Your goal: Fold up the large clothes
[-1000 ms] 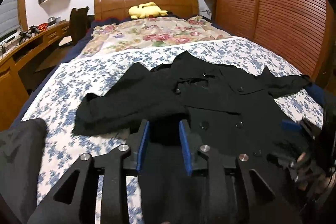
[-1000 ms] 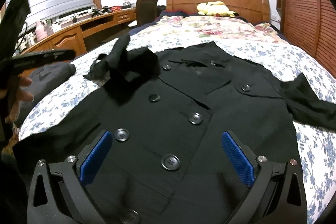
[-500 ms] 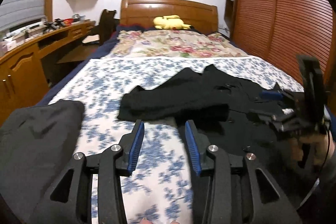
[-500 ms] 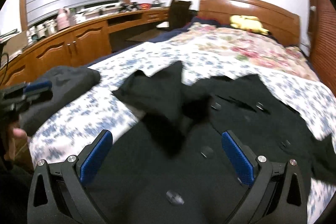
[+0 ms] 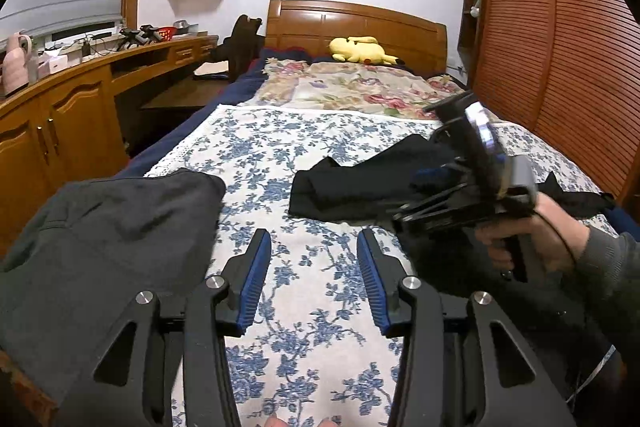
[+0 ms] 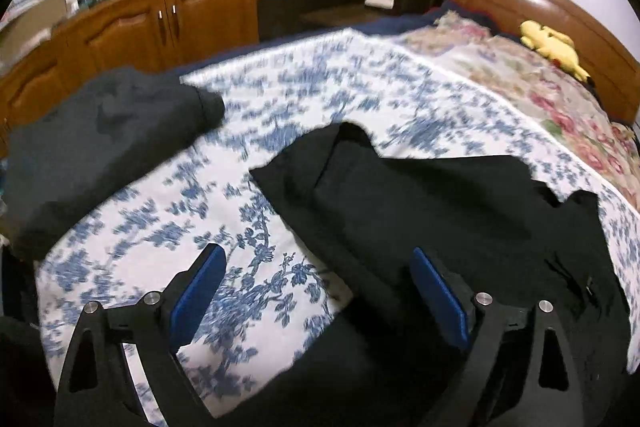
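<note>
A black button coat (image 5: 360,183) lies on the blue-flowered bedsheet (image 5: 304,147), its left sleeve folded across its front. It also shows in the right wrist view (image 6: 440,211). My left gripper (image 5: 314,283) is open and empty above bare sheet, left of the coat. My right gripper (image 6: 320,303) is open and empty over the coat's left edge. In the left wrist view it (image 5: 472,183) is held in a hand above the coat.
A folded dark grey garment (image 5: 100,239) lies at the bed's near left corner, also in the right wrist view (image 6: 100,139). A yellow plush toy (image 5: 360,51) sits by the wooden headboard. Wooden cabinets (image 5: 52,131) run along the left, a slatted wardrobe (image 5: 560,59) on the right.
My left gripper let go of the coat, opened and swung left over bare sheet. My right gripper swung left toward the folded sleeve and the coat's left edge.
</note>
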The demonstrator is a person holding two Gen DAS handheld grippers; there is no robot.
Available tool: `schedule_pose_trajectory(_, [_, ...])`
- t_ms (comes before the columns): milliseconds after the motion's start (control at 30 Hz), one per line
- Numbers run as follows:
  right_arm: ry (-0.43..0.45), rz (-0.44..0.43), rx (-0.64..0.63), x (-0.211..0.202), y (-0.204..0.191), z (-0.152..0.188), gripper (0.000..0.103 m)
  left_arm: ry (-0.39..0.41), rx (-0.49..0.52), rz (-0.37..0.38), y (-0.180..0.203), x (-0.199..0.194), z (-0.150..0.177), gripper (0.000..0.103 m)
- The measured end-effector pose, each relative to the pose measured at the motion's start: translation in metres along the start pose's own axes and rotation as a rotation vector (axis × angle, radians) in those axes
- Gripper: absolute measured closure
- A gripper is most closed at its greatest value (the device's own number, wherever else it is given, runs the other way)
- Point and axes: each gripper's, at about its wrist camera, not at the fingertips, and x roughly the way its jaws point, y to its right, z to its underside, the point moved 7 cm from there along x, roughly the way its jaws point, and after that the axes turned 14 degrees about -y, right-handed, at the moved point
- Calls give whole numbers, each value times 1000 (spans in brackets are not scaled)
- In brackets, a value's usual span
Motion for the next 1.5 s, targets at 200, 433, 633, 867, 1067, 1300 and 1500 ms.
schedule_pose_trajectory(200, [-118,33,3,54,0,-25,29,4,-2,7,-3,0,0,57])
schedule_pose_trajectory(433, [-188,121,-17,91,11,-29,74,-12,10,3,0,4,3,57])
schedule_pose_trajectory(633, [-58,61,-5,49,12,-25,100,-15,42,14,20,5,0,57])
schedule_pose_trajectory(867, [125,81,104,-37,49,10,100,-4,96,47,62,1,-4,57])
schedule_pose_trajectory(1067, [207,140,195,-83,77,66,100,10,137,89,99,-2,-9,57])
schedule_pose_trajectory(1300, [153,174,390,-78,112,154,100,-5,185,126,137,7,-6,57])
schedule_pose_trajectory(1500, [99,152,463,-64,114,206,92,-7,200,153,160,9,-8,57])
